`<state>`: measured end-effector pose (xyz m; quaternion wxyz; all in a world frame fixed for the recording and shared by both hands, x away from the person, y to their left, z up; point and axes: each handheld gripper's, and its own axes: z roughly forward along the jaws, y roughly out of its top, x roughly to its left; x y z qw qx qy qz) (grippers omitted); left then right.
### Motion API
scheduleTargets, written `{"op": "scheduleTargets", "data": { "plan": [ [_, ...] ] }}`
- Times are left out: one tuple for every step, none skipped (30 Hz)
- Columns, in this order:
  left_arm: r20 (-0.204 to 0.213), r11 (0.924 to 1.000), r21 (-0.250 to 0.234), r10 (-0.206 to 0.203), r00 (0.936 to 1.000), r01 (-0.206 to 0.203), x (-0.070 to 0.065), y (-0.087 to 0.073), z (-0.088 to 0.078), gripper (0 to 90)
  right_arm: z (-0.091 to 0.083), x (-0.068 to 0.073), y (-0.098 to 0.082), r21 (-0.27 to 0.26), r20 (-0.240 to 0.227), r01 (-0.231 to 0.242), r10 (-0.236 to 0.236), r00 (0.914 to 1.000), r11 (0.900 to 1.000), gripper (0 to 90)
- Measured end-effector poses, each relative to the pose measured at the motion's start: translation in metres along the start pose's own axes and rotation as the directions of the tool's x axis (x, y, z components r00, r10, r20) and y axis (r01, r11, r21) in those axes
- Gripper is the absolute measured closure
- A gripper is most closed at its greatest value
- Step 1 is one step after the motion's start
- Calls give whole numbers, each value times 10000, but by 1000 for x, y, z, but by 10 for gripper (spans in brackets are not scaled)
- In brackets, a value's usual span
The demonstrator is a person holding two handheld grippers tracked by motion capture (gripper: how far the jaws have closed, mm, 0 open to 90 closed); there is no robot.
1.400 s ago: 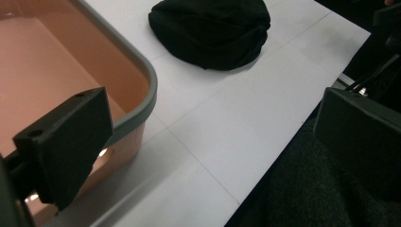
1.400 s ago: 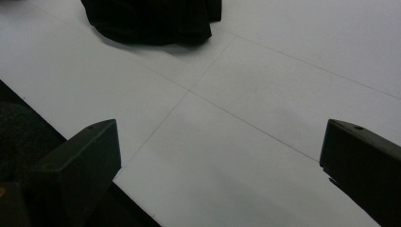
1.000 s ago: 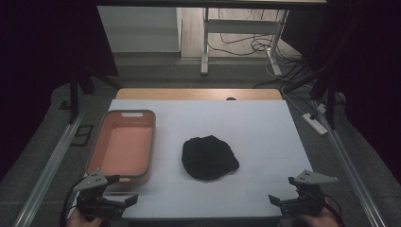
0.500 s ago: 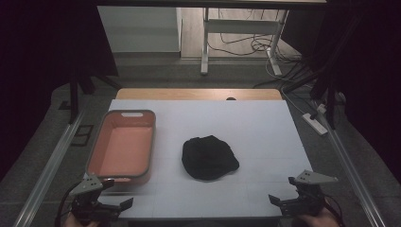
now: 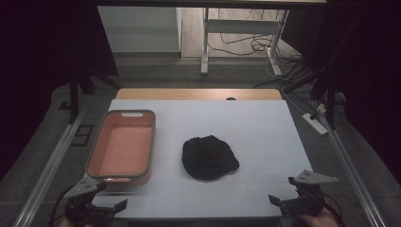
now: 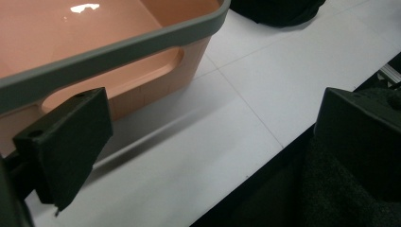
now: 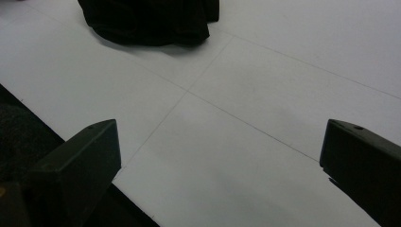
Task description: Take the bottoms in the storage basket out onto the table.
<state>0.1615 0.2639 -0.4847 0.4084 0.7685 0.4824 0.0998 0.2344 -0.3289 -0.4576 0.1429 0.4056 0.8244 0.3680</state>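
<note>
A salmon-pink bin (image 5: 122, 146) with a grey rim stands empty on the left of the white table (image 5: 265, 127). A crumpled black cloth (image 5: 209, 157) lies in the middle. My left gripper (image 5: 109, 208) hovers at the near left corner, open and holding nothing, just in front of the bin. In the left gripper view (image 6: 213, 142) the bin's near wall and handle slot (image 6: 118, 45) are close, with the cloth (image 6: 279, 9) beyond. My right gripper (image 5: 283, 202) sits open at the near right edge. The right gripper view (image 7: 220, 156) has bare table between the jaws and the cloth (image 7: 146, 19) farther off.
Metal rails (image 5: 52, 161) run along both sides of the table. A wooden strip (image 5: 198, 93) borders its far edge. A power strip (image 5: 314, 123) and cables lie on the floor at the right, and desk legs (image 5: 204, 42) stand beyond.
My left gripper has drifted back toward the near edge and slightly left. The right gripper, bin and cloth have stayed put.
</note>
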Motion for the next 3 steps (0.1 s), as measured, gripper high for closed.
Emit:
{"op": "scheduleTargets", "data": {
  "plan": [
    [10,10000,18,-4,10000,4,0,0,0,0,0,0,0,25,7,18,-18,10000,10000,0],
    [23,10000,40,4,10000,-4,0,0,1,0,0,0,0,33,6,23,-23,10000,10000,0],
    [31,10000,48,10,10000,-10,0,1,1,0,0,0,0,38,8,50,-50,10000,10000,0]
  ]
}}
